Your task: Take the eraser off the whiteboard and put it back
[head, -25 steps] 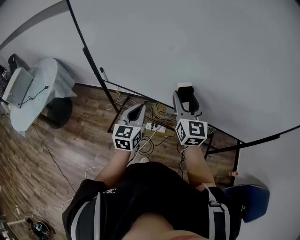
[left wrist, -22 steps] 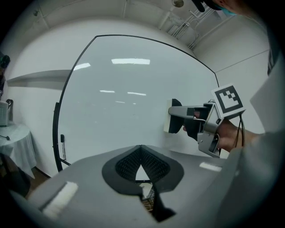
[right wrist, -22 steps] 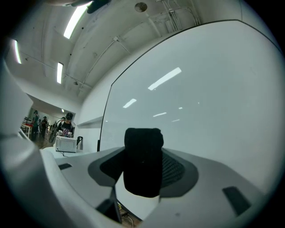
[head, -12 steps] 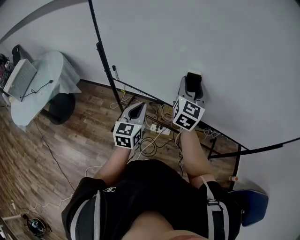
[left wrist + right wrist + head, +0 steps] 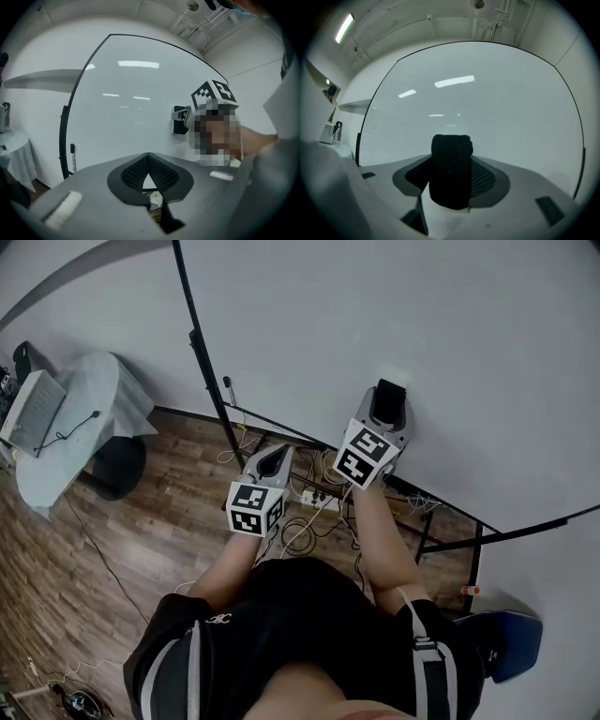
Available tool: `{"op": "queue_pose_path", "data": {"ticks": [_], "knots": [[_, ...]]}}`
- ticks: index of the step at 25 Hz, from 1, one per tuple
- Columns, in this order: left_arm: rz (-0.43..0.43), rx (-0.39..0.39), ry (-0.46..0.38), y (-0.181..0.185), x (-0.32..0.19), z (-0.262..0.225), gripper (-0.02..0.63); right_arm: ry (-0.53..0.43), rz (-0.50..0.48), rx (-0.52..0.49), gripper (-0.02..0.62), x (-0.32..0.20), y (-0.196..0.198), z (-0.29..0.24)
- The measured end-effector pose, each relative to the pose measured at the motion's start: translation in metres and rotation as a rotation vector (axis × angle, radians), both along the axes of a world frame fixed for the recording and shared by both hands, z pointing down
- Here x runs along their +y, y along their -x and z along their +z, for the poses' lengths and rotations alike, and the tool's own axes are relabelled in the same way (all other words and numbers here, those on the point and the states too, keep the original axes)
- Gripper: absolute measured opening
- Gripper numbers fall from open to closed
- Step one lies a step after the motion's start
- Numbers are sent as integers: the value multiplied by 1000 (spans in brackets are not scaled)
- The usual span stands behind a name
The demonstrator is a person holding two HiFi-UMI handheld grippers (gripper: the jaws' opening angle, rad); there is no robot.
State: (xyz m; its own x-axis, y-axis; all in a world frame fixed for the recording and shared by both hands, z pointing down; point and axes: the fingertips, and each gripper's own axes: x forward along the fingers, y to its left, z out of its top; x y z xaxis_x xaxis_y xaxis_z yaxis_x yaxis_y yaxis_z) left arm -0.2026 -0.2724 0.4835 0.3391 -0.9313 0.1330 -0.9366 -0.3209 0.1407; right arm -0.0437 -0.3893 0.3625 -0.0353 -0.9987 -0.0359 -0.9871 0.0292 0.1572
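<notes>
right gripper (image 5: 382, 420) grasps the black eraser (image 5: 451, 171) between its jaws, with the whiteboard (image 5: 422, 324) directly ahead; left gripper (image 5: 148, 169) jaws clenched together, empty; judged the put-back step, next needing the eraser seated flat on the board before release.

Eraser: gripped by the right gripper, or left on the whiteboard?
Gripped. The eraser stands clamped between the right gripper's pads. Whether it touches the whiteboard cannot be told.

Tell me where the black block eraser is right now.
The black block eraser is clamped in the right gripper, close to the white whiteboard near its lower edge, right of the left gripper in the head view.
</notes>
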Motion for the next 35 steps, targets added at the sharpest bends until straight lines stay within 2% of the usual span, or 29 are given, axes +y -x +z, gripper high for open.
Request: {"op": "queue_pose_path", "data": {"ticks": [3,6,15,18,23,29,30,31,32,35], "knots": [[13,2,0,-1,-2,2,6,12,59,45,232,-1,0,-1],[15,7,1,1,-1,2,6,0,85,48,233,0,-1,-1],[31,17,18,-5,1,9,6,-20,5,-19,285,3,5,7],[39,12,18,-9,3,9,6,-56,-43,-62,288,11,4,2],[47,11,-8,-17,6,2,6,-163,-191,-193,288,45,-2,-21],[102,-2,-44,-47,5,-8,6,-250,-290,-271,285,88,-40,-36],[117,-10,-53,-54,4,-10,6,-245,-308,-282,239,94,-48,-34],[133,-17,-63,-62,3,-12,6,-237,-314,-289,58,99,-56,-31],[150,-22,-71,-69,2,-13,6,-230,-306,-293,15,103,-66,-27],[203,-17,-75,-93,-2,-15,6,-202,-294,-299,8,112,-92,-13]]}}
